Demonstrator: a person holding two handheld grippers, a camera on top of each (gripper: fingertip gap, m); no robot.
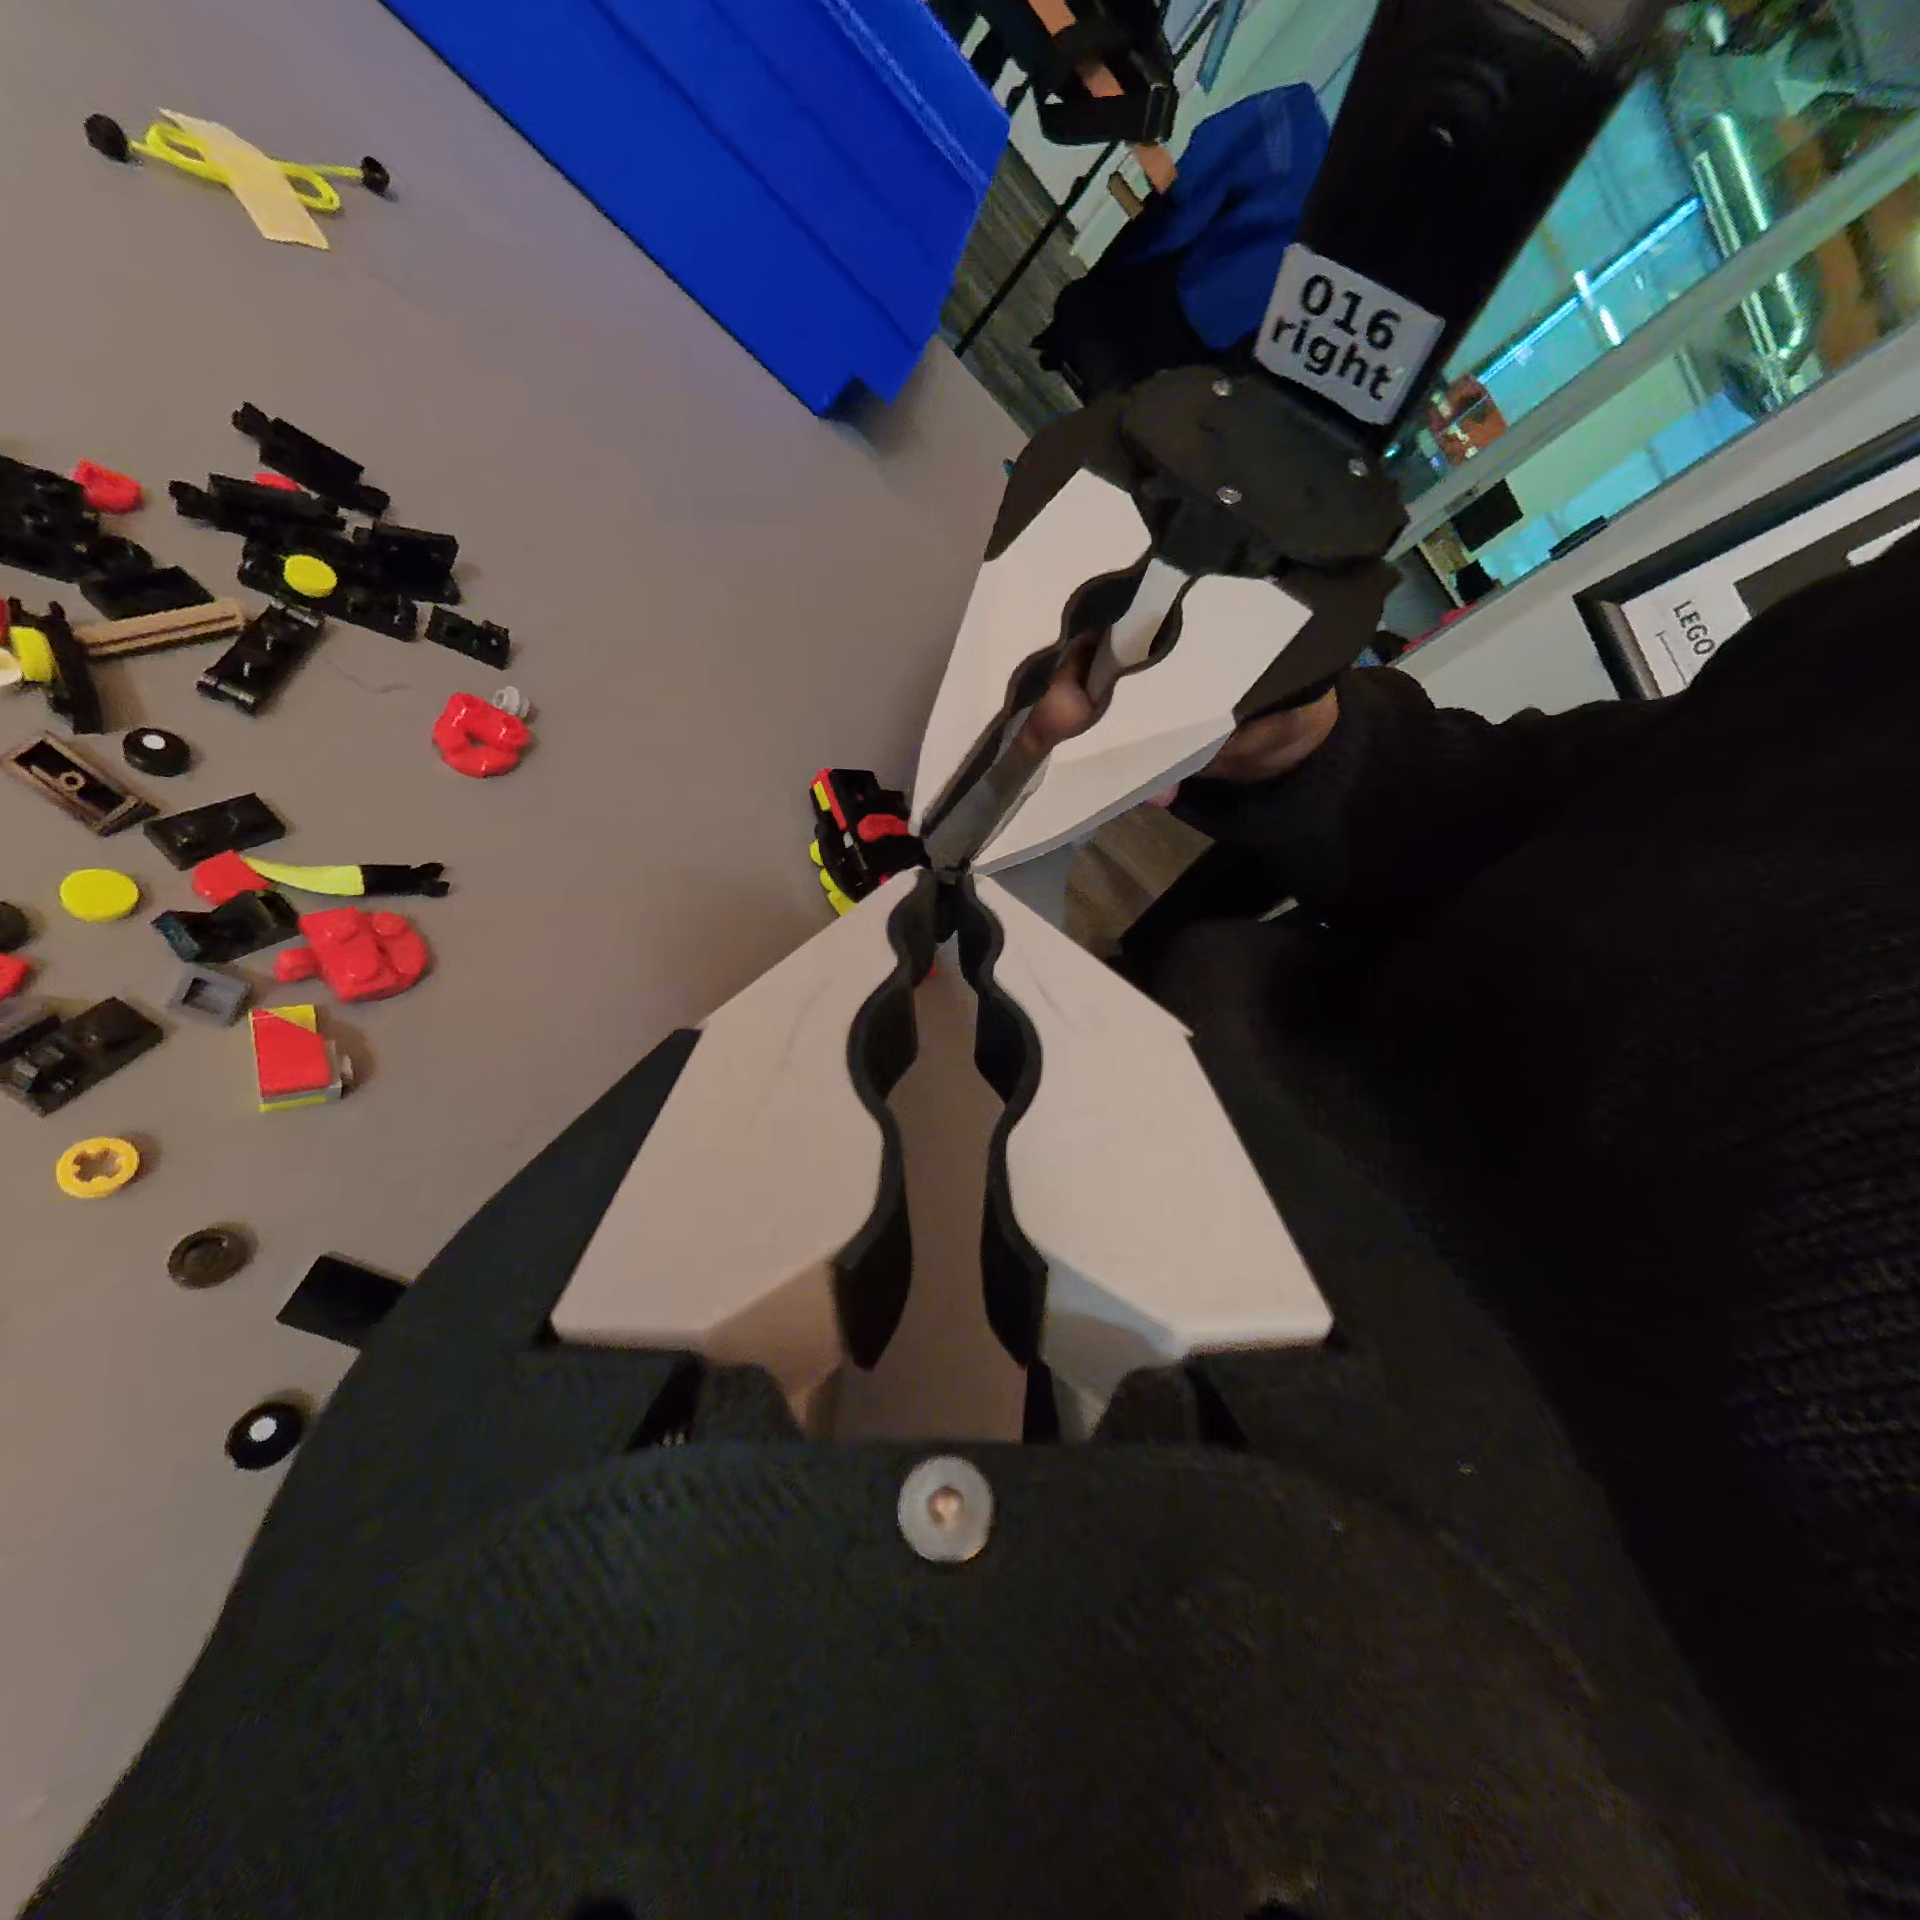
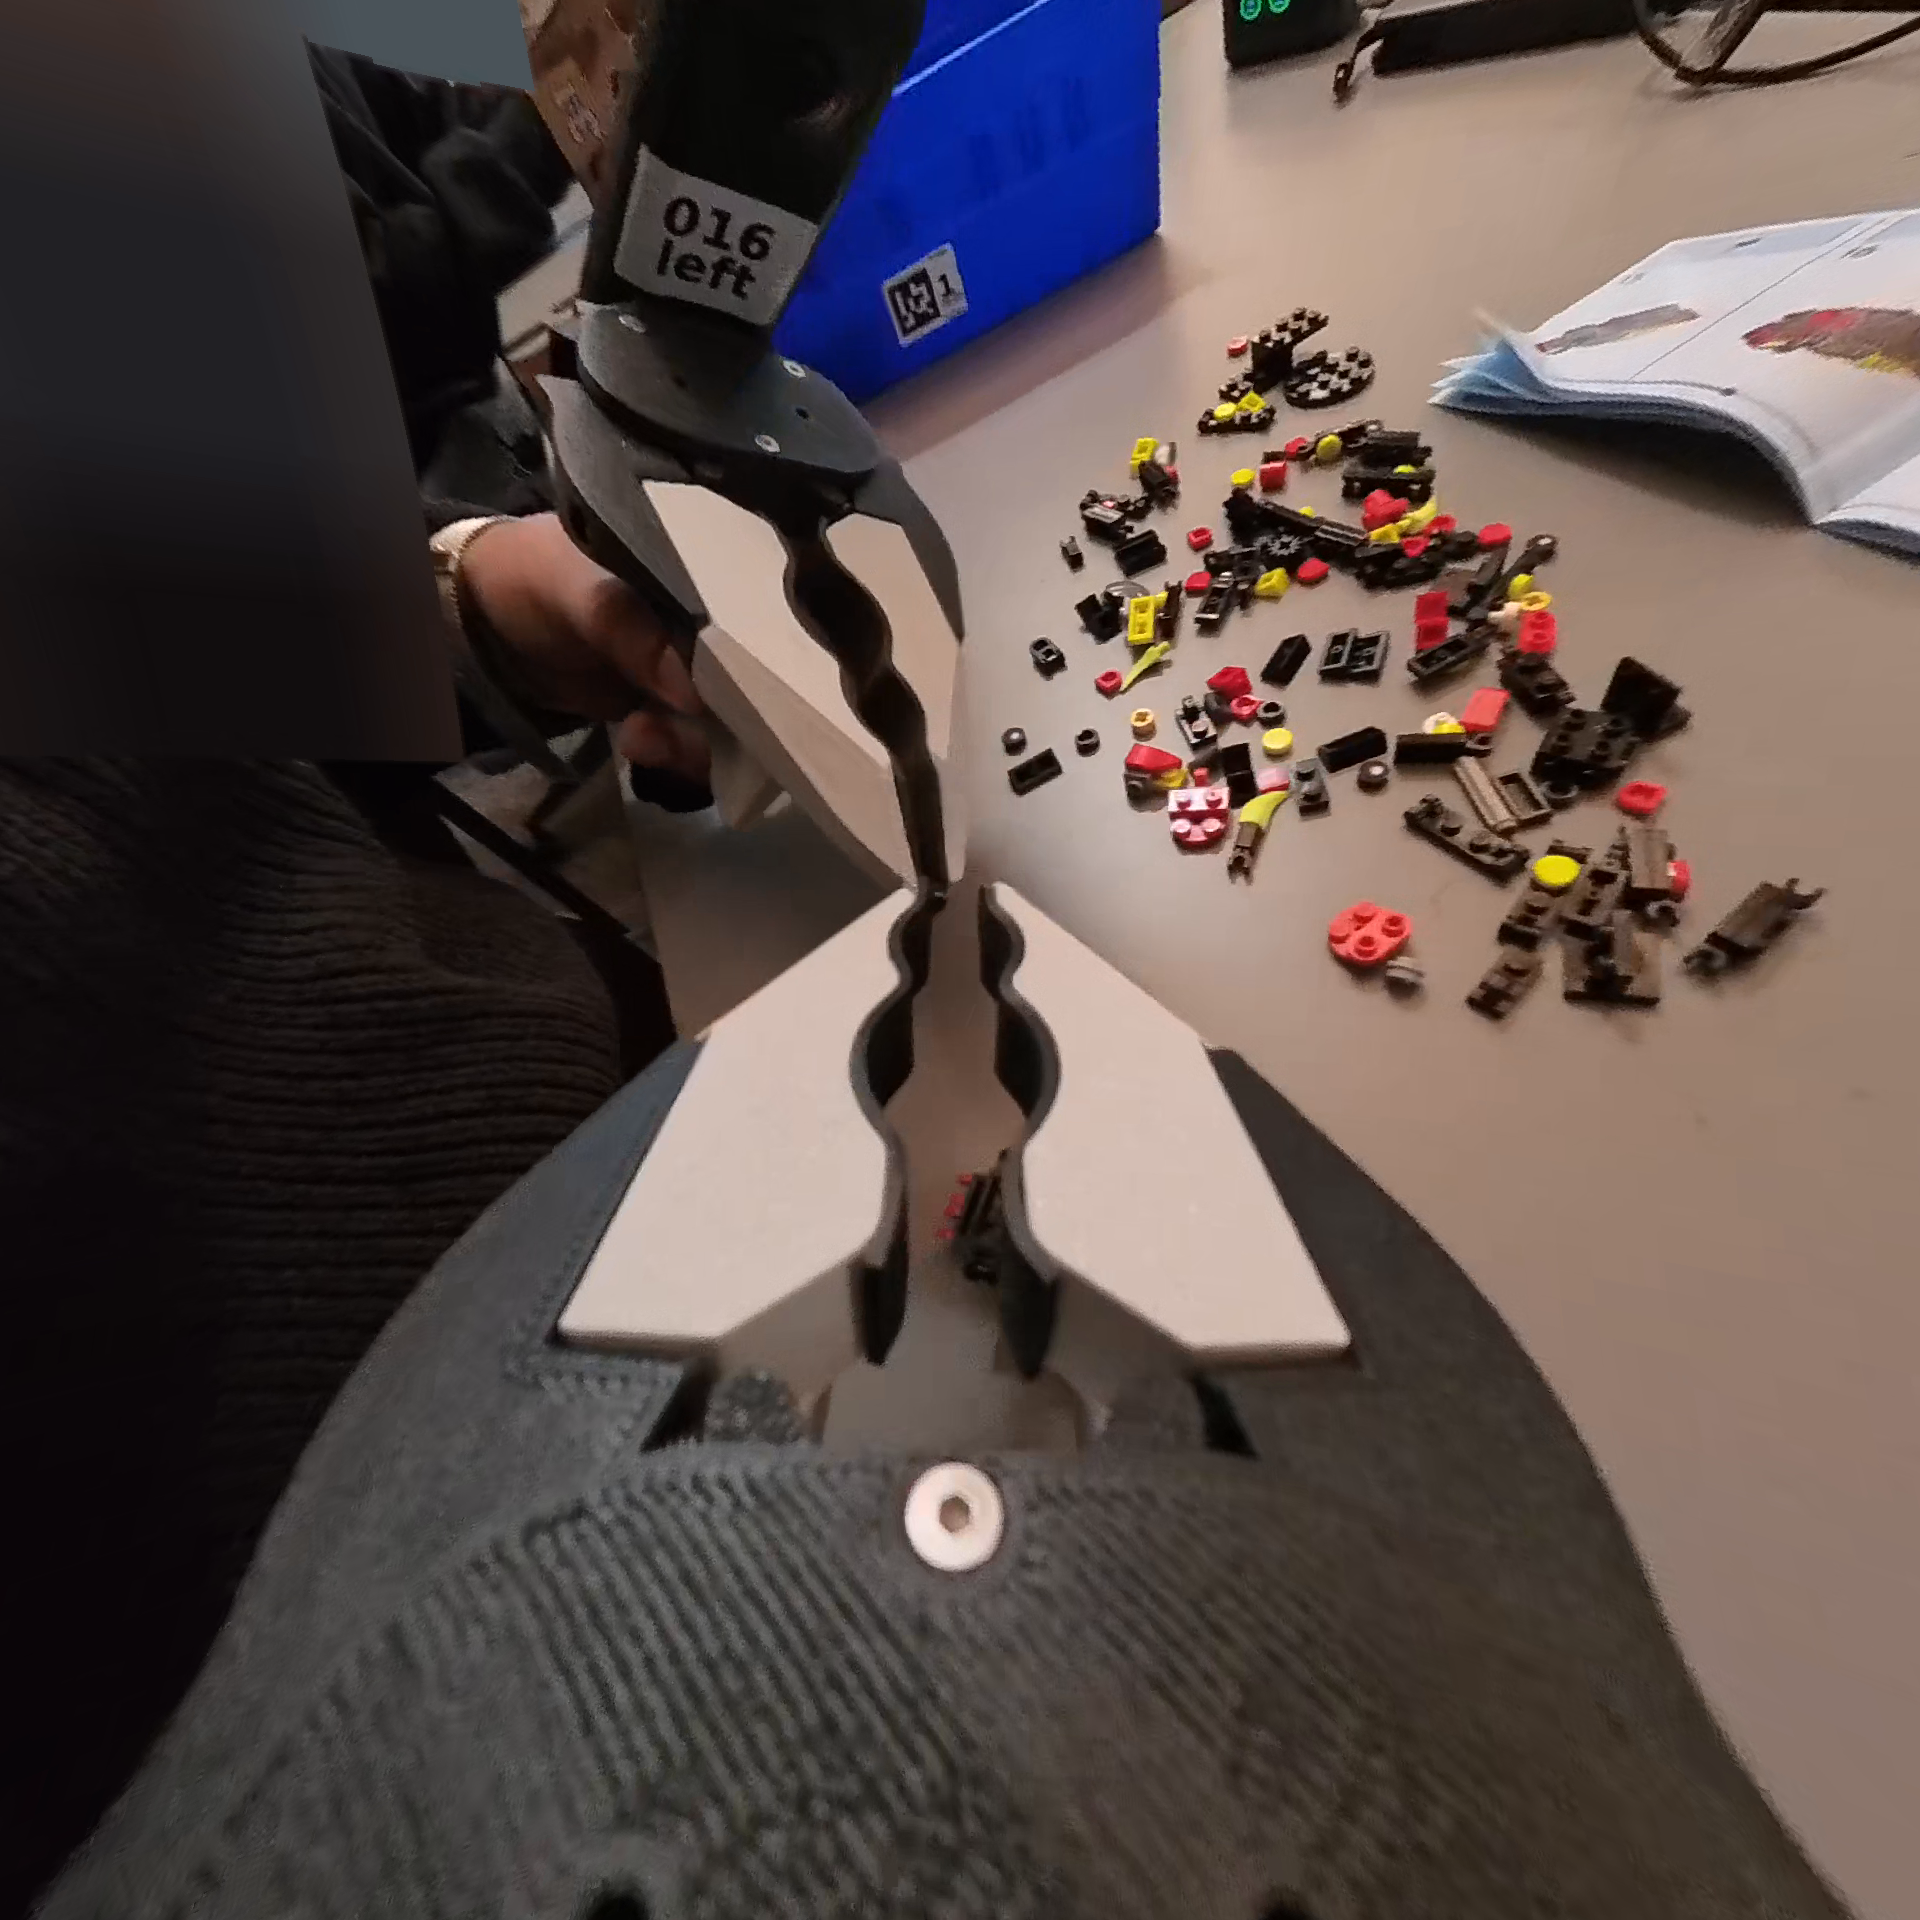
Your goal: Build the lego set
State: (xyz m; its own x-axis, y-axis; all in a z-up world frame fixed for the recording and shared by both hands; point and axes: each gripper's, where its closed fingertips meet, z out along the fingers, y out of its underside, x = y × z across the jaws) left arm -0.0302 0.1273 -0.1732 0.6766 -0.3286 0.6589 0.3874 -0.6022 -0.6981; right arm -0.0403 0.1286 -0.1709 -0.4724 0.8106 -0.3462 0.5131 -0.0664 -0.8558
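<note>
My left gripper (image 1: 940,888) is shut, its pads together at the tips. It shows from above in the right wrist view (image 2: 935,878), tip to tip with my right gripper (image 2: 954,902). The right gripper is open: its two fingertips stand a little apart with bare table between them. Its left fingertip (image 2: 914,914) is right at the left gripper's tip. In the left wrist view the right gripper (image 1: 935,847) comes down from above. A small black, red and yellow brick assembly (image 1: 857,842) sits on the grey table just beside the tips. It shows below my right fingers (image 2: 977,1216).
Several loose black, red and yellow bricks (image 1: 208,623) (image 2: 1403,675) lie spread on the grey table (image 1: 644,623). A red round plate (image 1: 480,736) (image 2: 1369,933) lies nearest. A blue bin (image 1: 727,156) (image 2: 987,177) stands behind. An open booklet (image 2: 1714,343) lies far right. A person's dark sleeve (image 1: 1558,1039) is close. My left and right fingertips are right by each other. Between my right fingertips and the red round plate (image 2: 1369,933) there is roughly 9 cm. My left wrist view (image 1: 499,717) looks at it from another angle.
</note>
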